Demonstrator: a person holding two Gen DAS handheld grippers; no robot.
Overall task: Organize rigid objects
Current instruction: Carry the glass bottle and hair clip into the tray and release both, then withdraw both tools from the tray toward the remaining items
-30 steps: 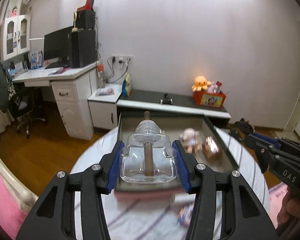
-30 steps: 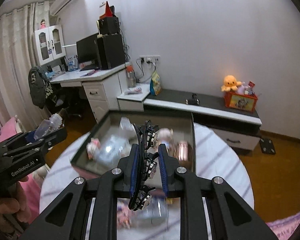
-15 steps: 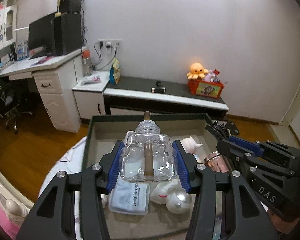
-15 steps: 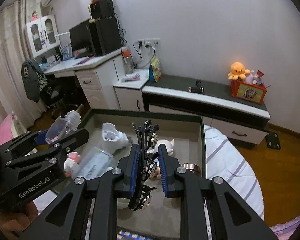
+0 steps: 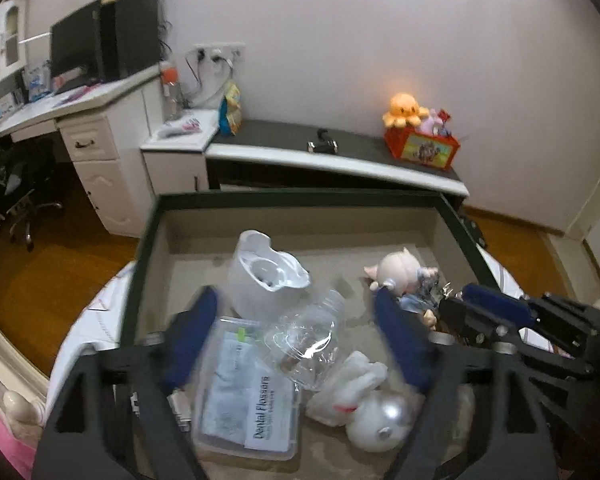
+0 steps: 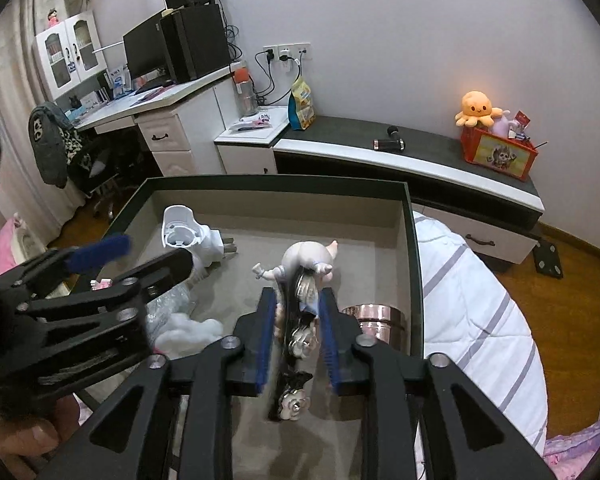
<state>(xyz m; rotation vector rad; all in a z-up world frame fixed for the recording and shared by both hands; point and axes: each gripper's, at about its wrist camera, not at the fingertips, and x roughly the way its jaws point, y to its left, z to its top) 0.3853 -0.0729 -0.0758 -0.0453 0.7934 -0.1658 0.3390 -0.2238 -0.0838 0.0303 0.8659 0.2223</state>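
Observation:
A dark-rimmed storage box (image 5: 300,199) sits on the striped bed; it also shows in the right wrist view (image 6: 416,264). My left gripper (image 5: 296,332) is open over the box, and the clear glass bottle (image 5: 306,342) lies loose between its fingers on a dental floss bag (image 5: 248,392). My right gripper (image 6: 298,326) holds a black hair clip with silver flowers (image 6: 296,344) between its blue pads, jaws slightly parted, low over the box floor. The left gripper (image 6: 100,256) shows at the left of the right wrist view.
The box holds a white plug-in device (image 5: 264,276), a pink pig figure (image 6: 310,258), a copper tin (image 6: 376,320), a white plush with a silver ball (image 5: 374,416). Desk, low cabinet and wall stand behind. Wooden floor surrounds the bed.
Both grippers moved forward and down into the box. My left gripper opened and let the glass bottle drop onto the floss bag. My right jaws have parted a little around the hair clip.

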